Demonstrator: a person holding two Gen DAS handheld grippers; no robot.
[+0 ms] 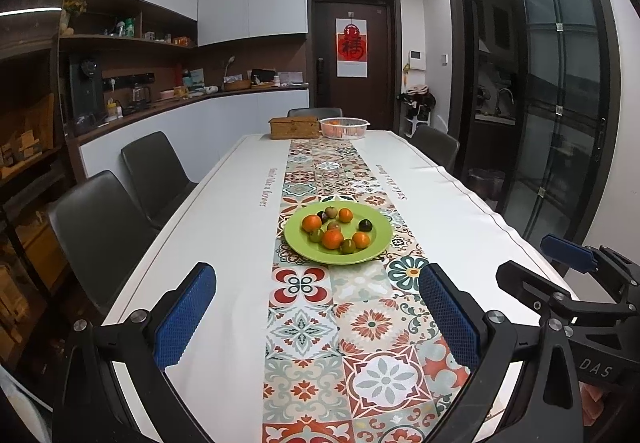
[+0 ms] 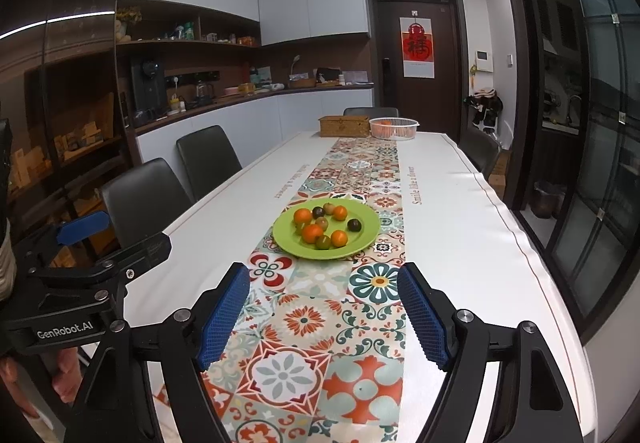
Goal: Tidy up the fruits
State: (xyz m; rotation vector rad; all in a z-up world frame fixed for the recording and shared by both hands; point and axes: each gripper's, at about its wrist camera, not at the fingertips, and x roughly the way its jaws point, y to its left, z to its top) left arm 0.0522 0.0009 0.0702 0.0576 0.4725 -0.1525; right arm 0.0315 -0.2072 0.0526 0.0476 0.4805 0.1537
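Note:
A green plate (image 1: 376, 239) (image 2: 364, 233) sits on the patterned runner mid-table, holding several small oranges (image 1: 332, 239) (image 2: 312, 233) and several dark and green fruits (image 1: 365, 225) (image 2: 354, 225). A white plastic basket (image 1: 344, 127) (image 2: 394, 127) with orange fruit in it stands at the table's far end. My left gripper (image 1: 316, 317) is open and empty, above the near table, short of the plate. My right gripper (image 2: 324, 313) is open and empty, beside it to the right; it shows in the left wrist view (image 1: 560, 271).
A woven box (image 1: 295, 127) (image 2: 344, 126) stands left of the basket. Dark chairs (image 1: 154, 173) (image 2: 208, 159) line the table's left side, others the far end and right. A counter with appliances runs along the left wall. A glass door is on the right.

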